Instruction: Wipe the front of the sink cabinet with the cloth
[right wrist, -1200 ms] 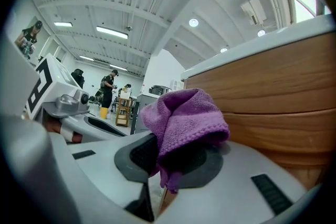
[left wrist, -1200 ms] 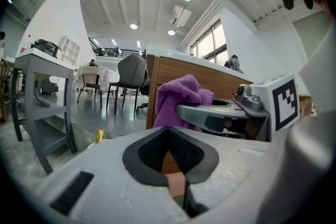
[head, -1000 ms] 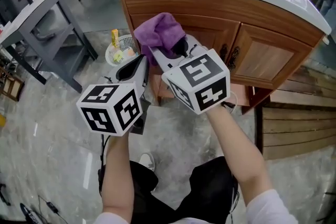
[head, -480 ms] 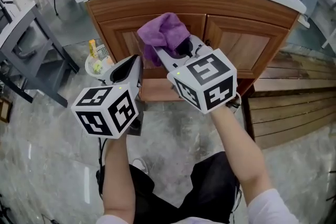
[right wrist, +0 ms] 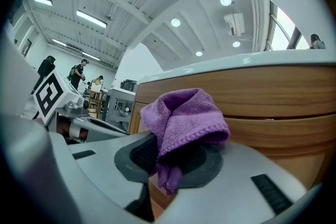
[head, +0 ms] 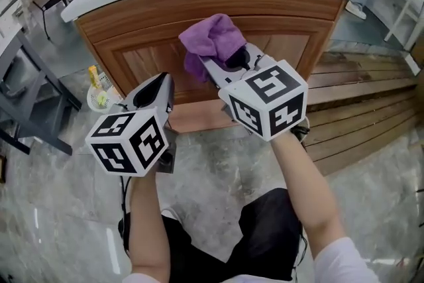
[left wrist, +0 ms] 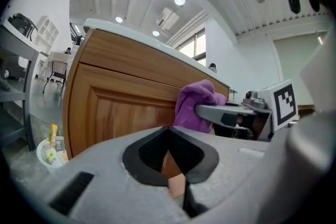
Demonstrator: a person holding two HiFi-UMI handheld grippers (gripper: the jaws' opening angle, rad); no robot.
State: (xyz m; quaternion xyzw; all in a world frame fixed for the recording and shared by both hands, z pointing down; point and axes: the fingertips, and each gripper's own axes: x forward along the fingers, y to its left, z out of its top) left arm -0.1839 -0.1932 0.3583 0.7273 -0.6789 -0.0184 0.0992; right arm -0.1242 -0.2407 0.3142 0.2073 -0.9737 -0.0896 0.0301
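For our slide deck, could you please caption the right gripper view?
The right tongs clamp a bunched purple cloth before the wooden sink cabinet.

No words, numbers or brand names can be read anywhere. The cube (head: 129,142) on the left gripper (head: 161,83) and the cube (head: 265,99) on the right gripper (head: 222,63) carry only black-and-white square marker patterns, no letters. The yellow packs (head: 93,77) in the white basket (head: 91,103) on the floor, far left, bear print too small to read.
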